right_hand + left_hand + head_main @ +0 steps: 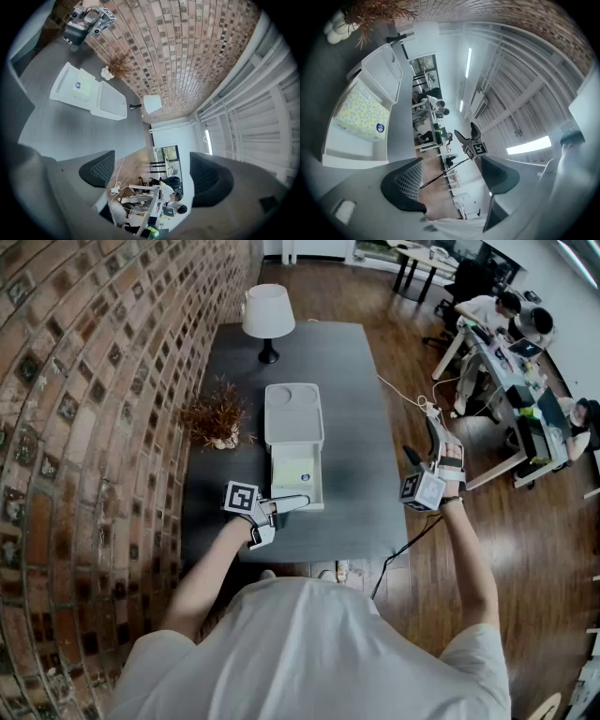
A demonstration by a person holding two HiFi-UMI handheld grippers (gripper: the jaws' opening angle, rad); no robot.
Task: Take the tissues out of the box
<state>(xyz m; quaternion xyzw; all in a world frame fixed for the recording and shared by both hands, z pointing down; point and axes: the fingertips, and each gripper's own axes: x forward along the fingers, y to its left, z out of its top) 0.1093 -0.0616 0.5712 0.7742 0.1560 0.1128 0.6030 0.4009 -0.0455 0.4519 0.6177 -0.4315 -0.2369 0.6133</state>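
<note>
A white box [319,486] lies open on the dark table, its lid [292,412] folded back flat. Inside rests a yellowish patterned tissue pack [294,472], which also shows in the left gripper view [360,111] and in the right gripper view [80,86]. My left gripper [298,503] lies level at the box's near left corner, beside the pack and apart from it. Its jaws stand apart around nothing [452,177]. My right gripper [422,439] hangs in the air past the table's right edge, open and empty [154,171].
A white lamp [268,313] stands at the table's far end, and a dried plant [216,418] sits left of the box by the brick wall [84,381]. A cable [412,395] trails over the wooden floor at the right. People sit at desks [506,343] beyond.
</note>
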